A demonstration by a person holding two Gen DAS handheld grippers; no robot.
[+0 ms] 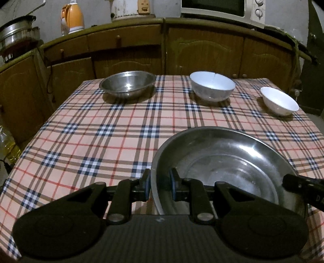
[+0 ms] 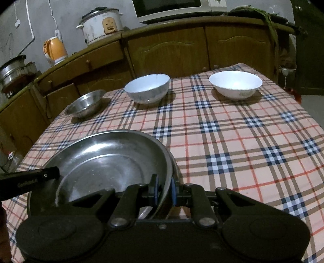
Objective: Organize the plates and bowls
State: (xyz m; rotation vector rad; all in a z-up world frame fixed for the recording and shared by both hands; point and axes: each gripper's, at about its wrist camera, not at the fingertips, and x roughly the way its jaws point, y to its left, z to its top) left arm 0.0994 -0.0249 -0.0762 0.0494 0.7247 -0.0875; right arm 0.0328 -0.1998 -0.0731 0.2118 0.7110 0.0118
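Note:
A large shallow steel plate (image 1: 222,161) (image 2: 105,157) is at the near side of the checked tablecloth (image 1: 97,129) (image 2: 243,141). My left gripper (image 1: 161,188) is shut on its left rim, blue pads on either side of the metal. On the opposite rim my right gripper (image 2: 164,190) is shut the same way. Each gripper shows at the edge of the other's view: the right gripper (image 1: 299,186) and the left gripper (image 2: 30,180). Along the far edge stand a small steel bowl (image 1: 127,85) (image 2: 85,105), a pale blue bowl (image 1: 212,86) (image 2: 147,89) and a white bowl (image 1: 279,102) (image 2: 236,85).
Wooden cabinets (image 1: 202,54) (image 2: 172,50) run behind the table, carrying an orange kettle (image 1: 71,18) (image 2: 54,49), a rice cooker (image 2: 101,24), a microwave (image 1: 218,8) and steel pots (image 1: 16,34). An oil bottle (image 1: 8,145) stands off the table's left side.

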